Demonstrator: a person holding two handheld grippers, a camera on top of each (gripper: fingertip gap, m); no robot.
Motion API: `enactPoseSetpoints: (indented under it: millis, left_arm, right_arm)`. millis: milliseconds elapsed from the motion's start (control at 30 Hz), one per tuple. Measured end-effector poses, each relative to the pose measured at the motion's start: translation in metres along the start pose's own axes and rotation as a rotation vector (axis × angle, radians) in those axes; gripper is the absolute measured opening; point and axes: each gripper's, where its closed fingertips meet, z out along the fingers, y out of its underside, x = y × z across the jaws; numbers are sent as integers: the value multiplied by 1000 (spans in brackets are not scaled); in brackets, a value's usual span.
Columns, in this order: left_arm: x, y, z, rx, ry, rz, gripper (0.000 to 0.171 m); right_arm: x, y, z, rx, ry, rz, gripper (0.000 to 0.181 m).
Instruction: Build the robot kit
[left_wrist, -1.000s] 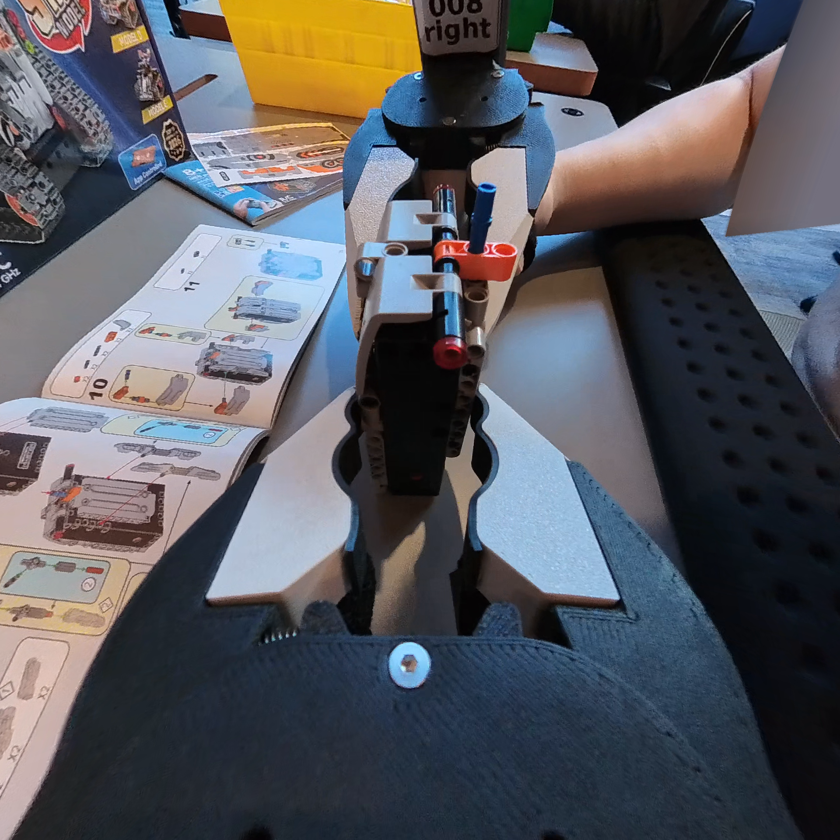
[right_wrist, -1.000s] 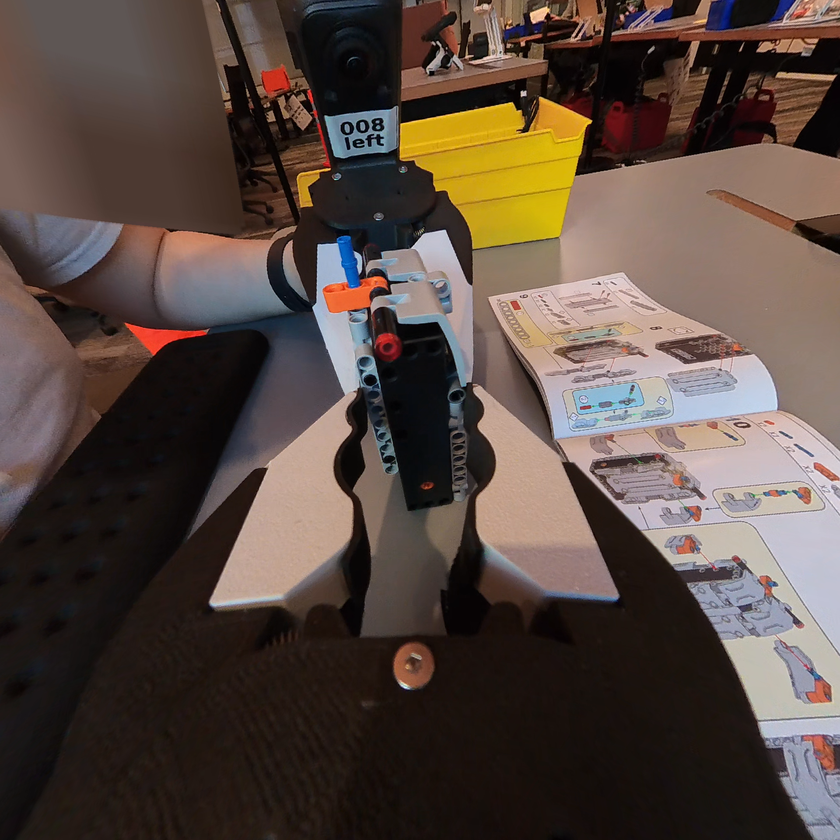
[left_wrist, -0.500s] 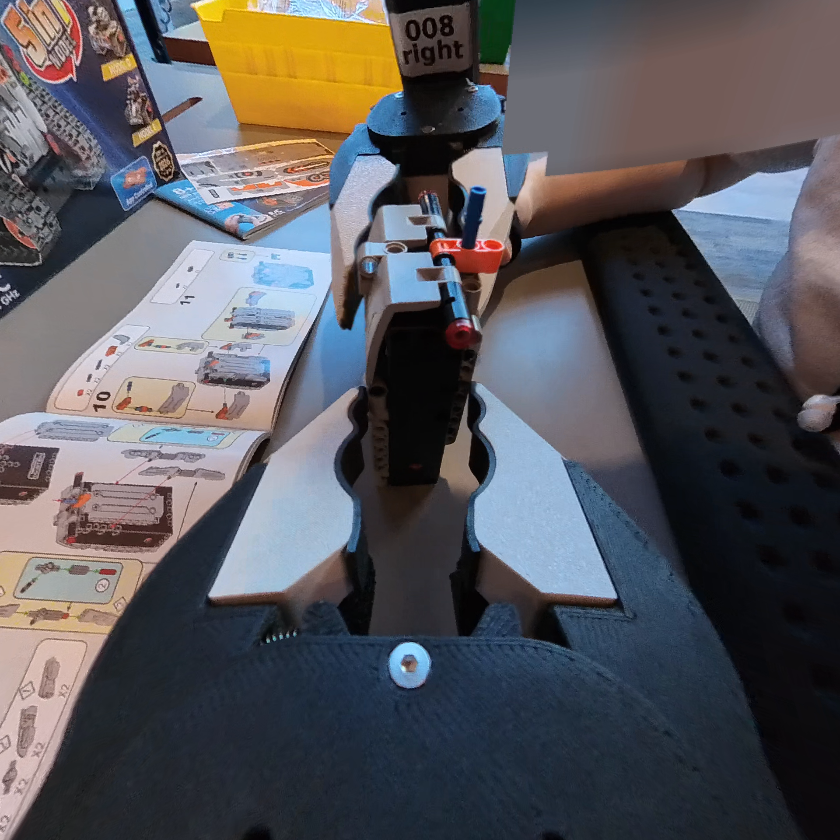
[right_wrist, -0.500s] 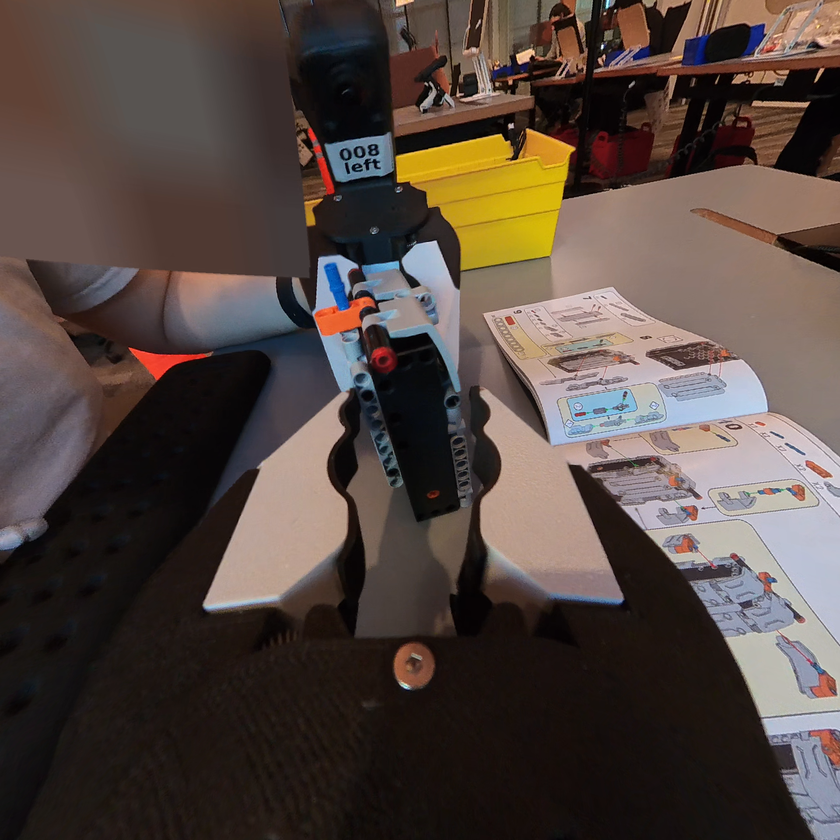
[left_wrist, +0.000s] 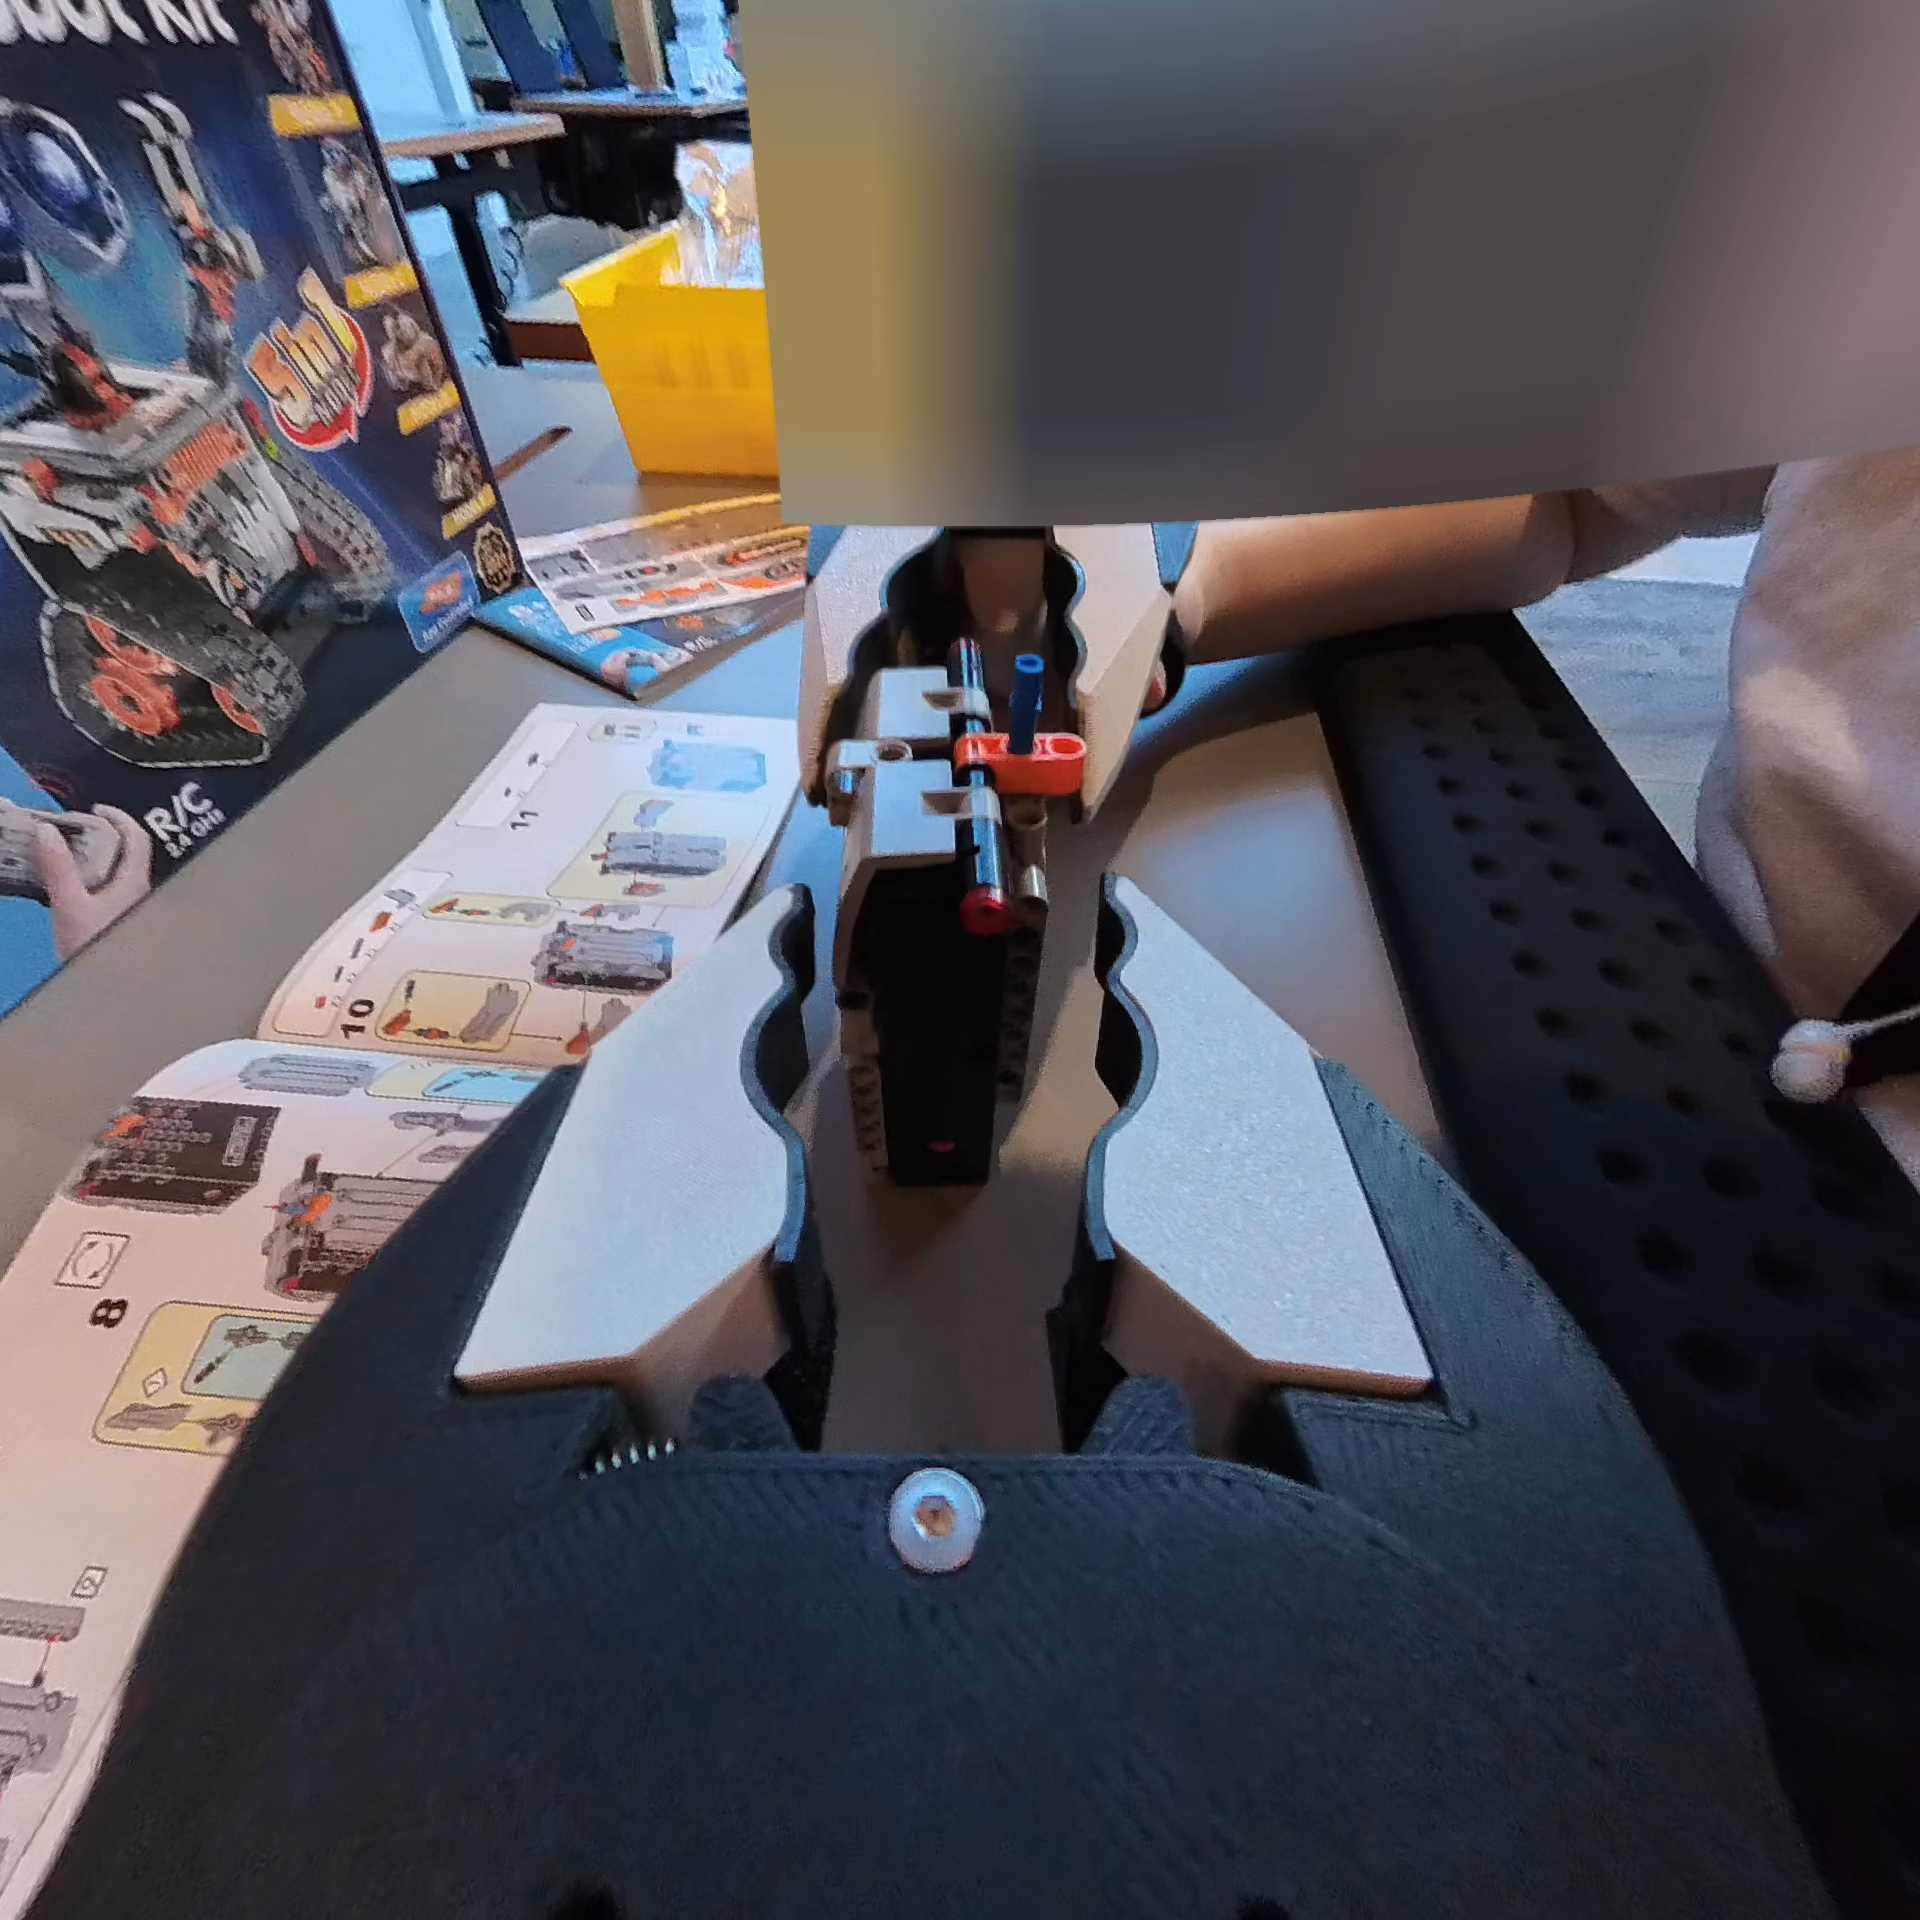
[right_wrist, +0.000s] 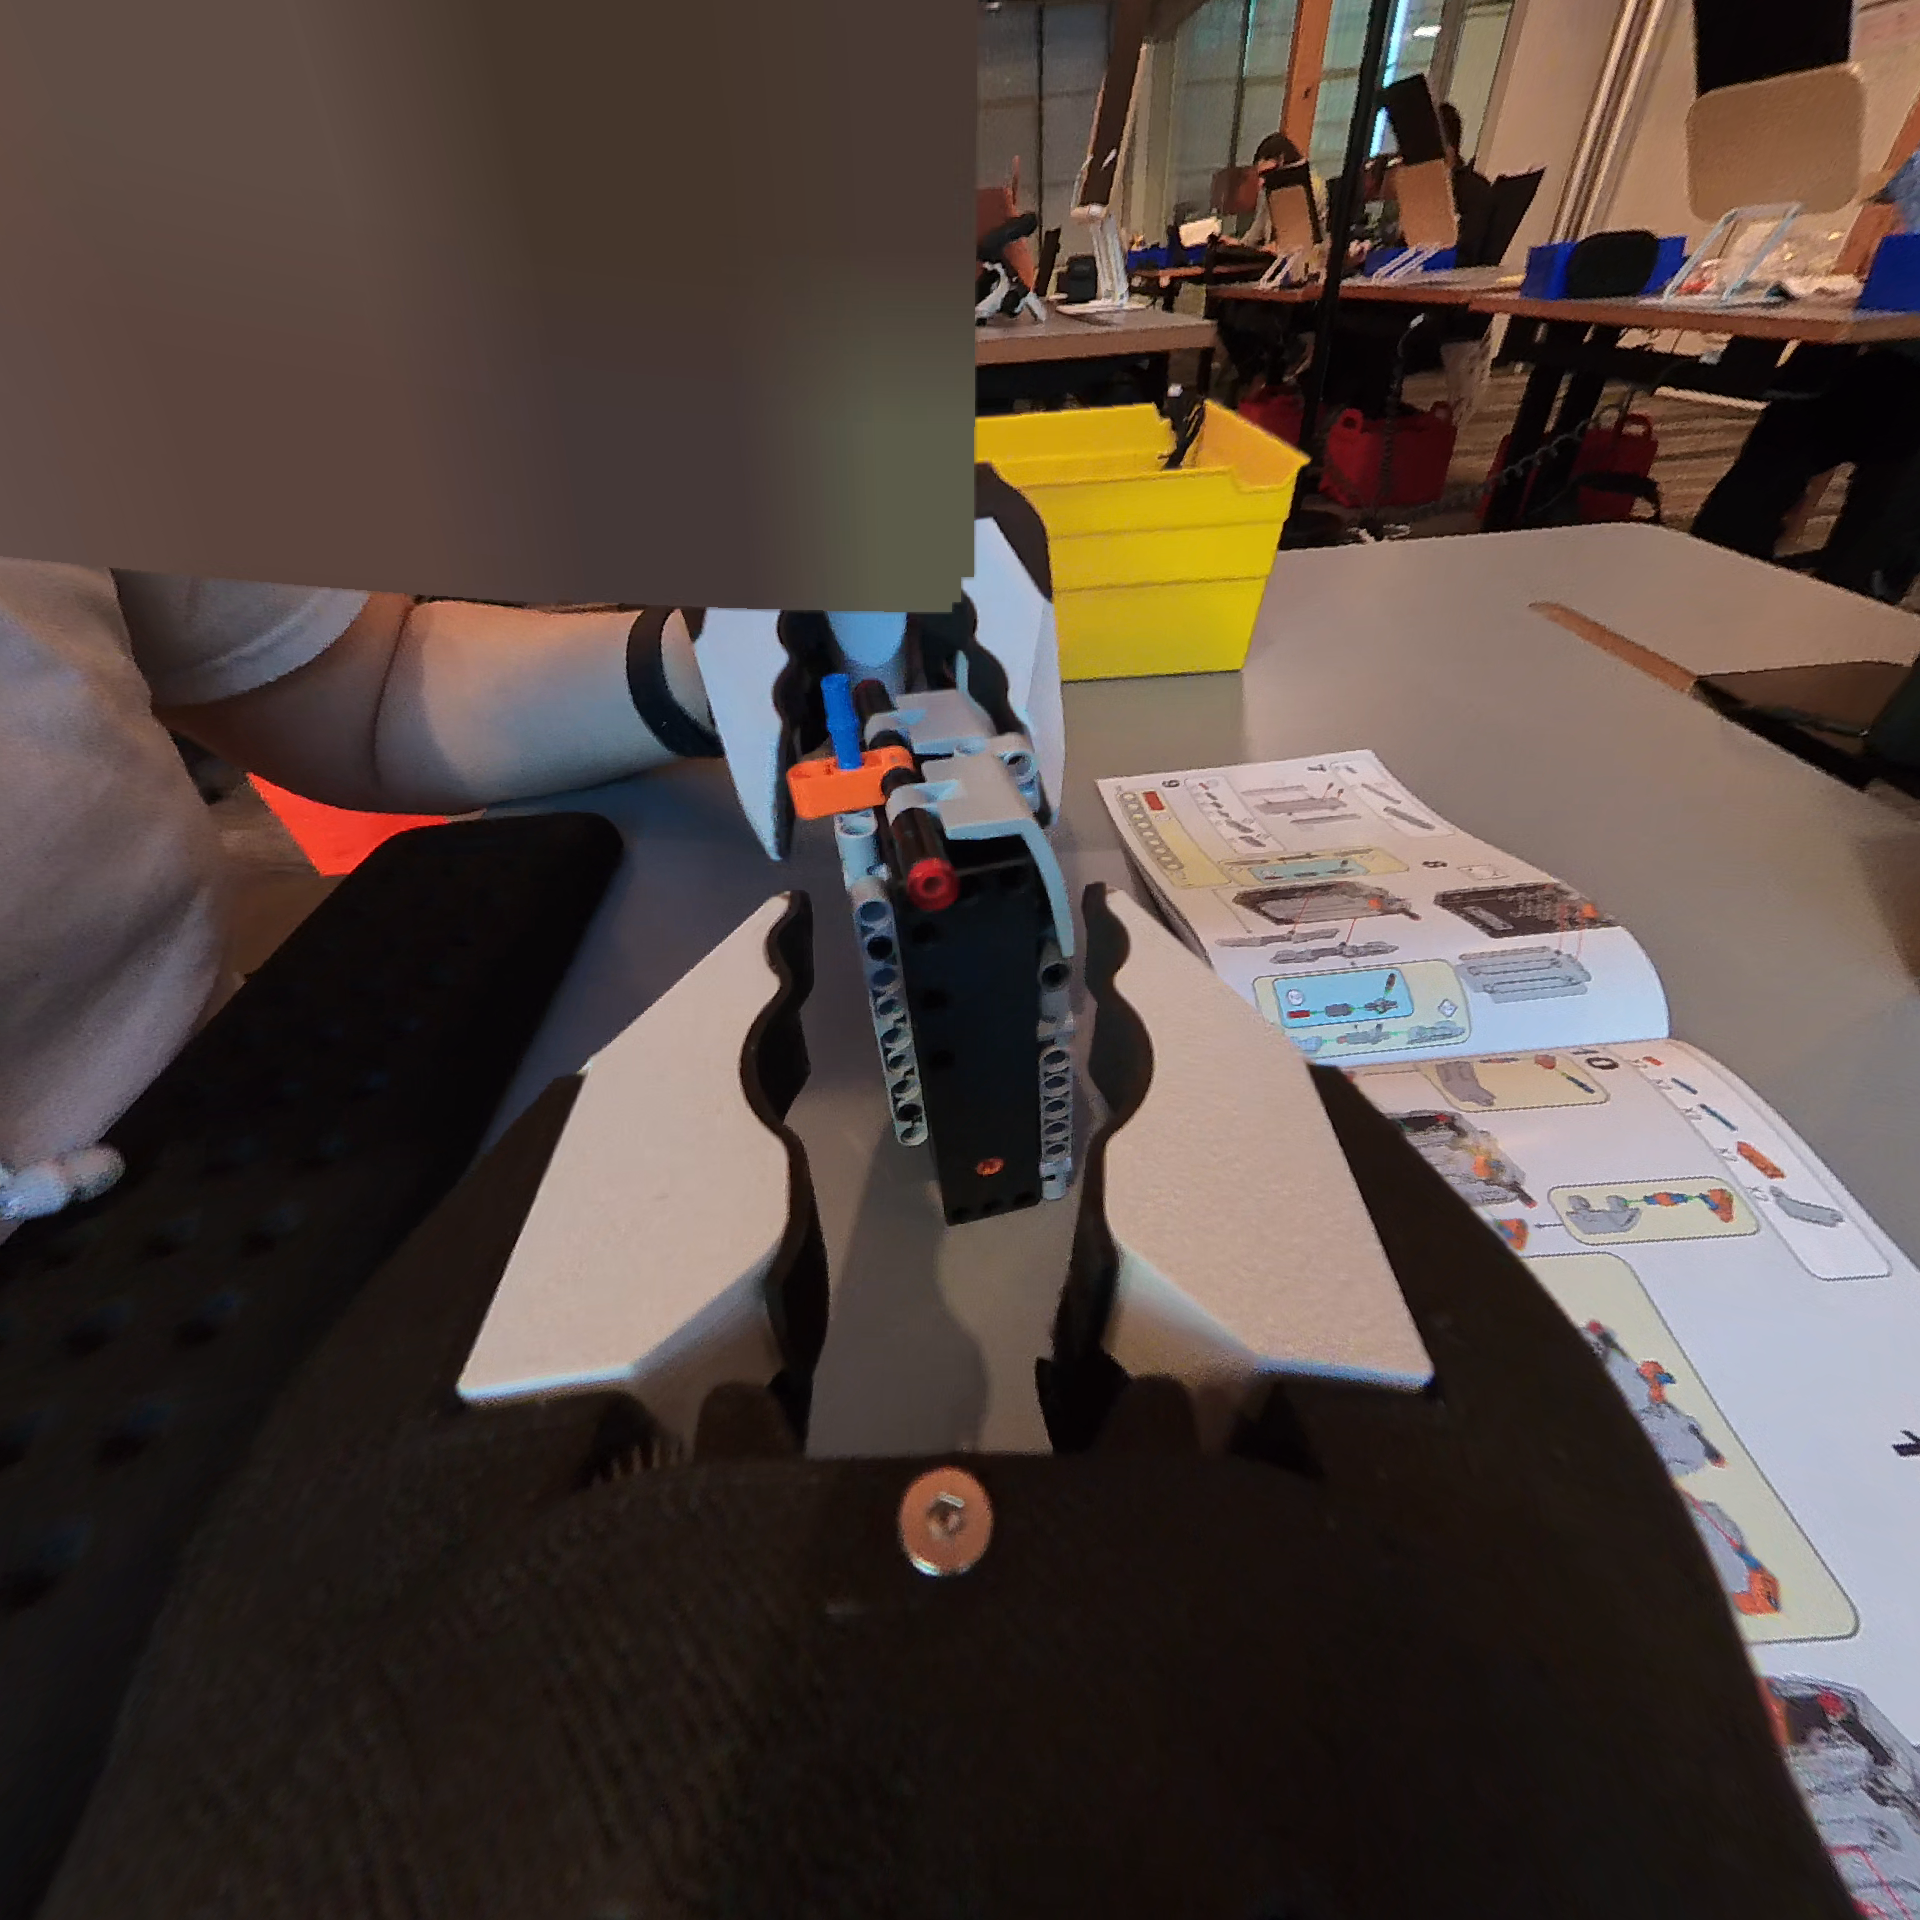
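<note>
Right between my two grippers, on the strip of tabletop (left_wrist: 1226, 831) next to the black perforated pad (left_wrist: 1610, 1039), sits the brick assembly (left_wrist: 935, 1039). It's a black block with grey beams down its sides.

- **Assembly details:** an orange connector (left_wrist: 1023, 750) with a blue pin (left_wrist: 1027, 696) poking up sits at the grey end. A black axle with a red tip (left_wrist: 982, 909) runs along the top.
- **Left gripper (left_wrist: 951, 899):** spread wide around the black end, with a clear gap on both sides, so nothing is clamped.
- **Right gripper (right_wrist: 940, 906):** same deal. It's parted around the block, with a visible gap on one side and the other finger very close to the grey beam. I honestly can't tell if it touches.
- **Support:** I also can't tell whether the block is resting on the tabletop or propped by a fingertip.

An open instruction booklet (left_wrist: 582, 862) lies flat beside the assembly, on the side away from the pad. Toward the far edge there's a yellow bin (right_wrist: 1143, 520). A big blue kit box (left_wrist: 187, 416) stands upright, with a second leaflet (left_wrist: 665, 582) at its foot. The pad runs along the person's edge of the tabletop, and a bare forearm (left_wrist: 1351, 582) reaches in over it.
</note>
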Motion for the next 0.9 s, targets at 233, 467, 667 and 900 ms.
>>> enactPoseSetpoints:
  millis: [233,467,667,900]
  left_arm:
    - [-4,-5,0,25,-64,33,40]
    - [-6,-4,0,21,-59,15,42]
    - [-4,-1,1,0,-49,27,39]
    - [-4,-2,1,20,-38,14,39]
  right_arm:
    - [-1,-2,7,-8,18,-35,49]
    - [1,-2,7,-14,44,-55,42]
    - [1,-1,7,-37,39,-41,42]
    - [1,-1,8,-33,26,-14,42]
